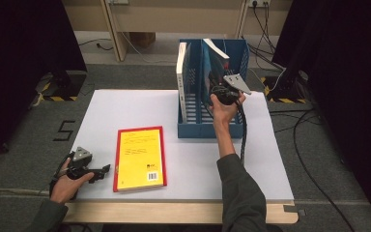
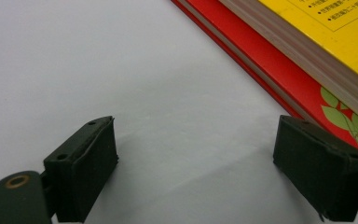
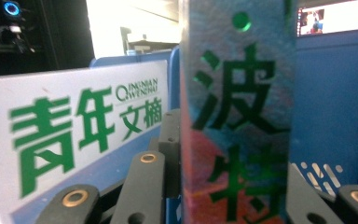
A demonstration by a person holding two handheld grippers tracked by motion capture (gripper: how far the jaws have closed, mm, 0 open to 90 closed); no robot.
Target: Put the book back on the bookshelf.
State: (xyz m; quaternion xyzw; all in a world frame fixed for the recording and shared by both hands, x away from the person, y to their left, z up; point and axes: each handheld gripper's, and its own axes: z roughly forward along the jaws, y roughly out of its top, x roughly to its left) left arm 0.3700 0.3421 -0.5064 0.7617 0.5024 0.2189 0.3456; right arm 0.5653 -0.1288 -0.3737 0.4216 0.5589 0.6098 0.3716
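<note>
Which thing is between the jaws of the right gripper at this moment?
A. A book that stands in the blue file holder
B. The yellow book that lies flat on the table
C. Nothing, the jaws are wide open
A: in the right gripper view the right gripper is shut on the spine of a book that stands in the blue file holder.

A yellow book with a red border (image 1: 140, 158) lies flat on the white worktop (image 1: 193, 159), near its front edge. Beyond the worktop's far edge, wooden furniture legs (image 1: 116, 29) stand on the grey floor. Black cables (image 1: 314, 159) trail over the floor beside the worktop's right edge.
</note>
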